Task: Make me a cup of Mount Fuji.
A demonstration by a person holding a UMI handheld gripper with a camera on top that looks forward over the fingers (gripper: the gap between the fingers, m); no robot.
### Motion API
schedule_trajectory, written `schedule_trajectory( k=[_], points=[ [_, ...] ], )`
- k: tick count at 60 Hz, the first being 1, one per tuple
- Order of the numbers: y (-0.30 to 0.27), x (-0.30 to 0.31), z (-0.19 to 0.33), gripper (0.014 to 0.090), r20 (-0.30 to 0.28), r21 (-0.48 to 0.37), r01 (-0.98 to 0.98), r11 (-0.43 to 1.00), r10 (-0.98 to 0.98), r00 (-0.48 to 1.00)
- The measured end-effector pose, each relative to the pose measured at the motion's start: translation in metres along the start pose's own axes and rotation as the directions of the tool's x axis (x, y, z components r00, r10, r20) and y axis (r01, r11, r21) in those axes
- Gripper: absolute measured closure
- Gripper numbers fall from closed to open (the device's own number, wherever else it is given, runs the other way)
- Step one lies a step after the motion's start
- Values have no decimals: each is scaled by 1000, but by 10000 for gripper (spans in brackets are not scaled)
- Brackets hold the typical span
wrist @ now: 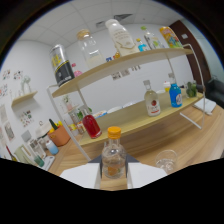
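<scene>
Bottle (113, 159) (orange-capped) between gripper (114, 176) fingers.

The gripper (114, 176) is showing its two white fingers (80, 175) flanking a clear bottle with an orange cap (113, 157), which is standing between them on the wooden table (150, 150). Whether they are pressing it cannot be told. Just right of that bottle a clear glass (166, 160) is sitting. Beyond the bottle, a red bottle (91, 125) is standing on the lower shelf (135, 117).

white walls (125, 85) behind a two-tier wooden shelf (131, 116)
</scene>
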Motion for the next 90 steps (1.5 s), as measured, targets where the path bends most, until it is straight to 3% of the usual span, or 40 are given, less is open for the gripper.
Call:
schedule_trajectory(
  k=[9, 22, 40, 50, 60, 69, 79, 84, 90],
  points=[
    [-7, -3, 1, 699, 98, -3, -444, 896, 442, 892],
    [-26, 19, 14, 700, 207, -21, -863, 505, 847, 490],
    [-25, 49, 25, 701, 283, -131, -989, -67, 954, -102],
    [-22, 53, 25, 703, 284, -148, -980, -133, 944, -171],
    [-28, 45, 22, 703, 273, -121, -993, -10, 961, -43],
    [-50, 28, 5, 699, 243, 3, -917, 399, 889, 387],
    [-76, -31, -10, 699, 213, 130, -526, 841, 494, 843],
    [-58, -58, -2, 698, 167, 154, -281, 947, 255, 952],
    [-10, -75, 19, 699, 103, 119, -12, 993, -1, 995]
  ],
)
